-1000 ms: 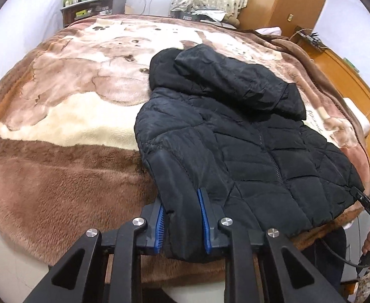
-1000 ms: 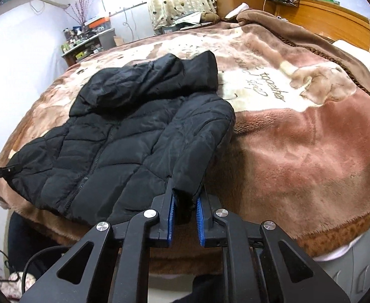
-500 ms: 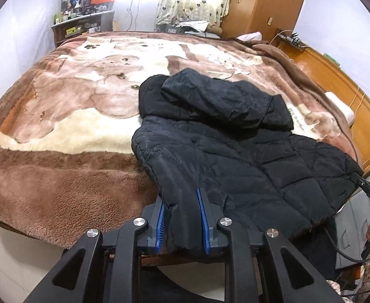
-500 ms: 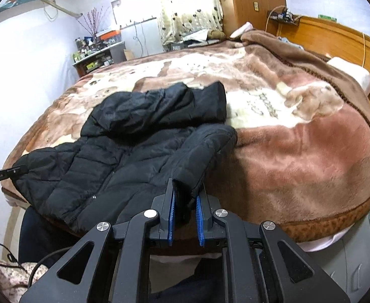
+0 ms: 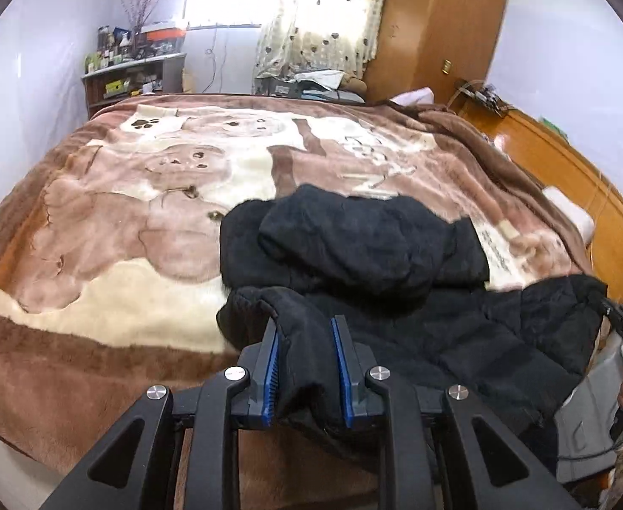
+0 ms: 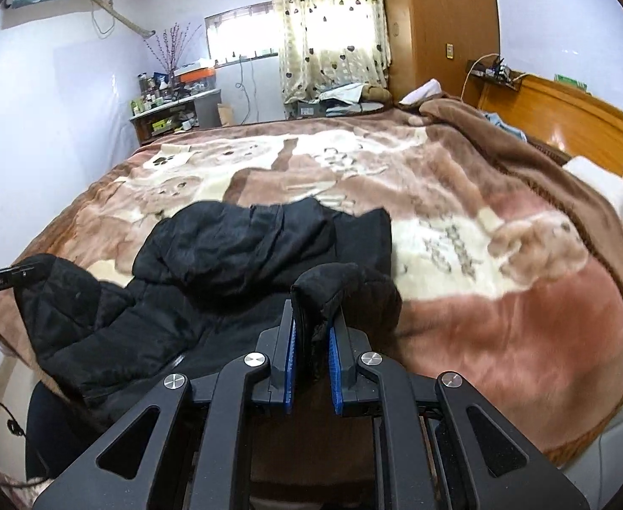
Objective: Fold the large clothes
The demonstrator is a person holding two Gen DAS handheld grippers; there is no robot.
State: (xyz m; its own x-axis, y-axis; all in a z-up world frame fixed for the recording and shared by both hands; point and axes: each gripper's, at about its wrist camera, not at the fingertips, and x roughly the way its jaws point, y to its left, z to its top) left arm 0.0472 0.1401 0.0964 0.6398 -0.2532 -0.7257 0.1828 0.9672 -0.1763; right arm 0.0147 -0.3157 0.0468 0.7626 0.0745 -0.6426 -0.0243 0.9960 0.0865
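Nearest the lens, the left gripper (image 5: 304, 365) is clamped on a bunched bottom corner of the black puffer jacket (image 5: 417, 297); cloth fills the gap between its blue pads. The right gripper (image 6: 311, 361) pinches the opposite corner likewise. Both held corners sit raised off the bed; the body and the hood (image 6: 243, 246) lie further out on the brown blanket (image 6: 502, 318), near its front edge. Judgement: padded, soft, bulky but light; the shell looks slick, so a deep bite at hem or seam is safer. Thick quilting will likely resist a crease and spring open.
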